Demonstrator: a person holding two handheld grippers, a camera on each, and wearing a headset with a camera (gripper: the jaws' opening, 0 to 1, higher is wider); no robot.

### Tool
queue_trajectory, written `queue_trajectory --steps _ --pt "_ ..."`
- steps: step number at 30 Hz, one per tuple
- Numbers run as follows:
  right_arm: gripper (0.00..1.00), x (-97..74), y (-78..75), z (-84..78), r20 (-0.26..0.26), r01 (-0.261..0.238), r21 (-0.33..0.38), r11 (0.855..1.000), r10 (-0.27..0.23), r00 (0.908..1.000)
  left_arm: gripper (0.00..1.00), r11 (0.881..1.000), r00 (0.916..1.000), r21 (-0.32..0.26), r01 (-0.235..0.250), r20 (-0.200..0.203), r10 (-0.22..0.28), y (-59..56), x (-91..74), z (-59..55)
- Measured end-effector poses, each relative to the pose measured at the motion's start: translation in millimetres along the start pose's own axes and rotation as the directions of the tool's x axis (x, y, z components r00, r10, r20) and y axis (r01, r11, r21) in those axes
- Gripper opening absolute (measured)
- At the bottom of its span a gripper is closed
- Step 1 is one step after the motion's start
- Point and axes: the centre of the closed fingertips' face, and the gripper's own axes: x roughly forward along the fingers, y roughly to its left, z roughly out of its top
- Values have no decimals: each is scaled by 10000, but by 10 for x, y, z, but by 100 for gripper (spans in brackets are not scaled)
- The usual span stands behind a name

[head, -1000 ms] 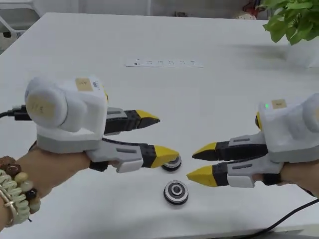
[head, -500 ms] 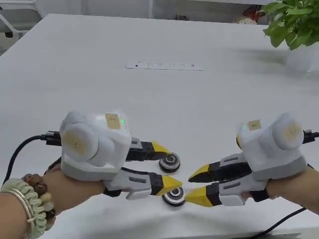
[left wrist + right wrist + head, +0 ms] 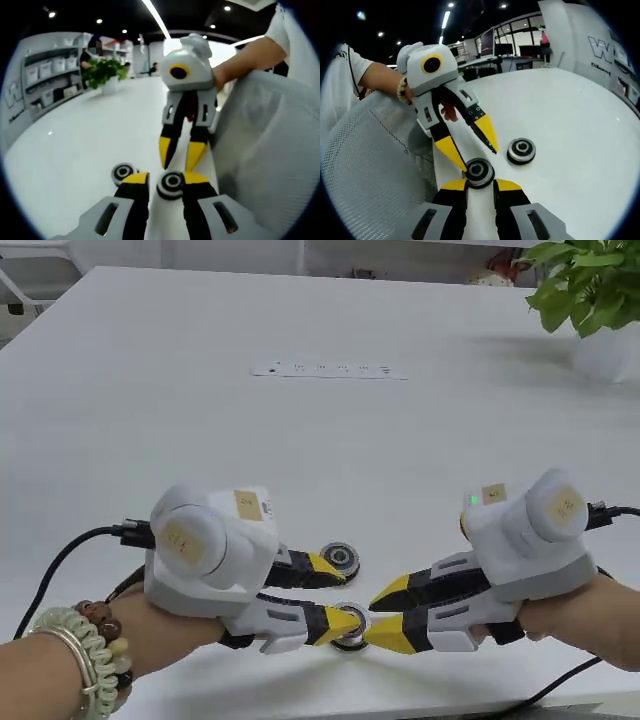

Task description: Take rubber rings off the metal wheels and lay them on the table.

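Two hand-held grippers meet at one metal wheel [image 3: 479, 171].
The left hand-held gripper [image 3: 166, 178], open and empty, straddles it; the right hand-held gripper [image 3: 480, 184], narrowly parted and empty, has it at its tips. An uneven pinch could skid it off the bench [image 3: 300, 440] edge nearby. A second wheel [image 3: 521, 150] lies just outside the left one's jaw, blocking nothing.

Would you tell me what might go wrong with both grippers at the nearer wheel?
The left gripper and right gripper face tip to tip at the near wheel, so their jaws may collide. That wheel lies loose near the table edge; a nudge might push it off. The second wheel sits beside the left gripper's jaw and could be knocked.
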Motion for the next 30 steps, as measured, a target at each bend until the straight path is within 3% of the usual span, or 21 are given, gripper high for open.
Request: queue_trajectory --steps 4,10,18,30 --pt "19 21 66 -57 -297 -299 -35 9995 298 9991 25 9997 9996 141 204 -193 -201 -57 23 -45" --pt "19 19 13 -55 -340 -47 -133 9999 42 9994 23 9992 9990 314 260 -363 -249 -69 38 -79" --pt "17 48 26 -77 -456 -62 -234 9997 51 9989 15 9970 9985 667 402 -396 -376 -109 37 -92" --pt "12 63 3 -101 -657 -8 -512 9987 -26 9978 14 9962 9985 795 360 -436 -326 -95 42 -105"
